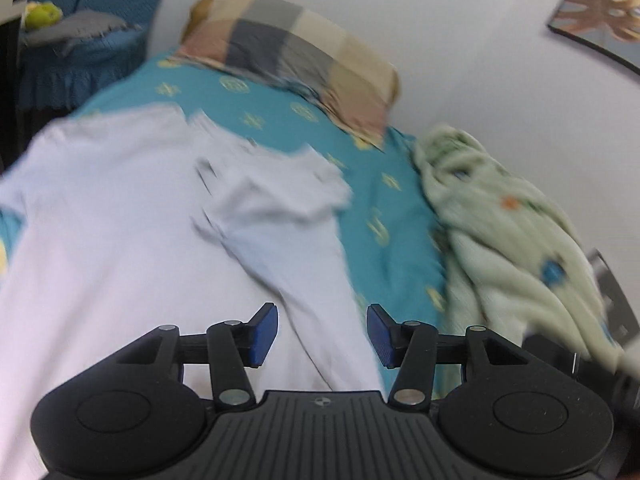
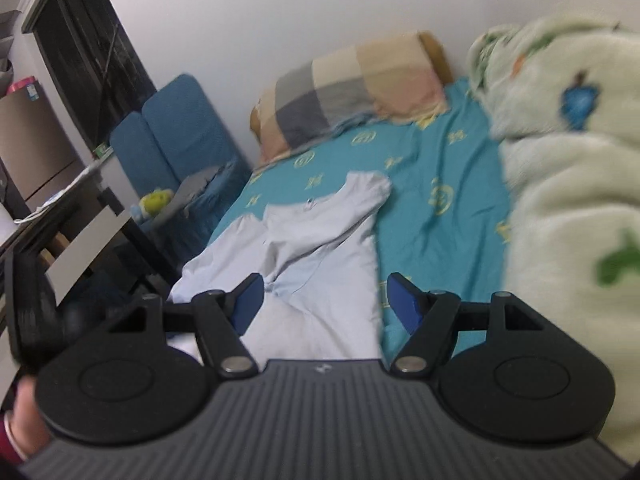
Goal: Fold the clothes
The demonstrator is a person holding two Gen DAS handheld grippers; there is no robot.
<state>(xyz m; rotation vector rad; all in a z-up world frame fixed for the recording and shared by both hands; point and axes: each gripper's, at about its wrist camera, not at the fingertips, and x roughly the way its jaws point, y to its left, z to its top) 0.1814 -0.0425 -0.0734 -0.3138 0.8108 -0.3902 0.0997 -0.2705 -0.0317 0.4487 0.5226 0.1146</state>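
Note:
A pale blue shirt (image 1: 132,216) lies spread on the teal bed sheet (image 1: 384,200), with one sleeve folded across its body. My left gripper (image 1: 322,334) hovers above the shirt's lower part, jaws open, nothing between the blue pads. In the right wrist view the same shirt (image 2: 316,248) lies ahead, its folded sleeve reaching toward the pillow. My right gripper (image 2: 322,302) hangs open above the shirt's near edge, holding nothing. The left wrist view is blurred.
A checked pillow (image 2: 352,92) lies at the head of the bed against the white wall. A fluffy pale green blanket (image 2: 568,208) is heaped along the bed's right side. A blue chair (image 2: 180,136) and a dark desk (image 2: 80,240) stand to the left.

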